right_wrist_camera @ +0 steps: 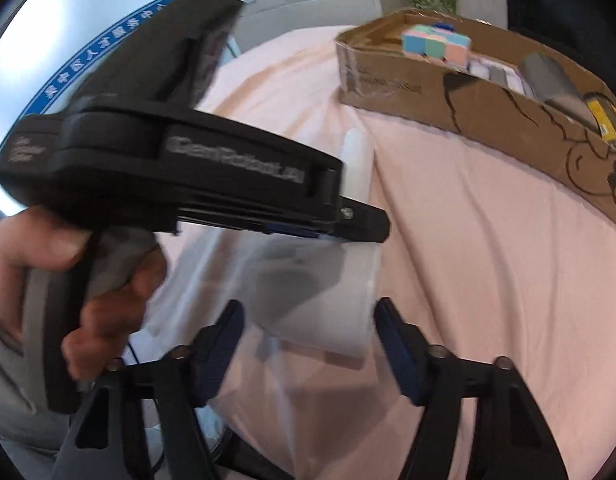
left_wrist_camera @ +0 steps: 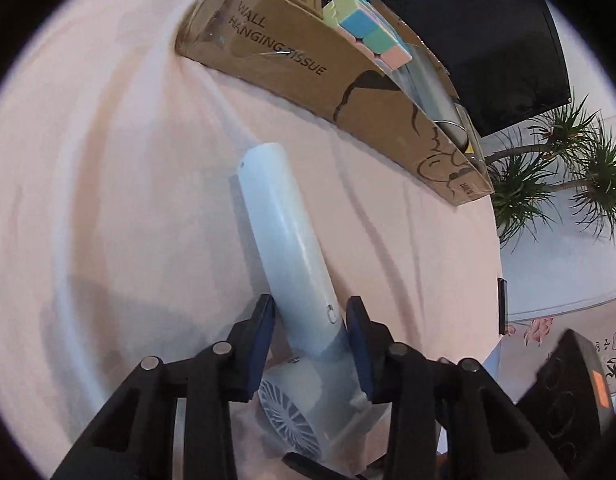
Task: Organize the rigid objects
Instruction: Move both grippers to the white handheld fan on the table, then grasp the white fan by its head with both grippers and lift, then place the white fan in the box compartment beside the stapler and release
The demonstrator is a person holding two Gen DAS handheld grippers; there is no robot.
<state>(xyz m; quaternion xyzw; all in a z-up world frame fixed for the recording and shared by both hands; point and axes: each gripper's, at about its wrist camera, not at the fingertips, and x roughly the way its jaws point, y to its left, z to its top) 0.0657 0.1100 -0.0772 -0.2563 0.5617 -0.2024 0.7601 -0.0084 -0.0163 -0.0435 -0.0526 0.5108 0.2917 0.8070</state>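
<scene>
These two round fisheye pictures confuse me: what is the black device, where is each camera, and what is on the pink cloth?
A person holds a black hand gripper in each hand, and each carries a camera looking along its two fingers. In the left wrist view, the left gripper straddles the handle of a pale blue-white handheld fan lying on the pink cloth; its pads look close to the handle, but contact is unclear. The right wrist view shows the right gripper, open, near the fan's blurred head, with the other gripper's body and a hand beside it. Behind stands a brown cardboard box holding a pastel puzzle cube.
</scene>
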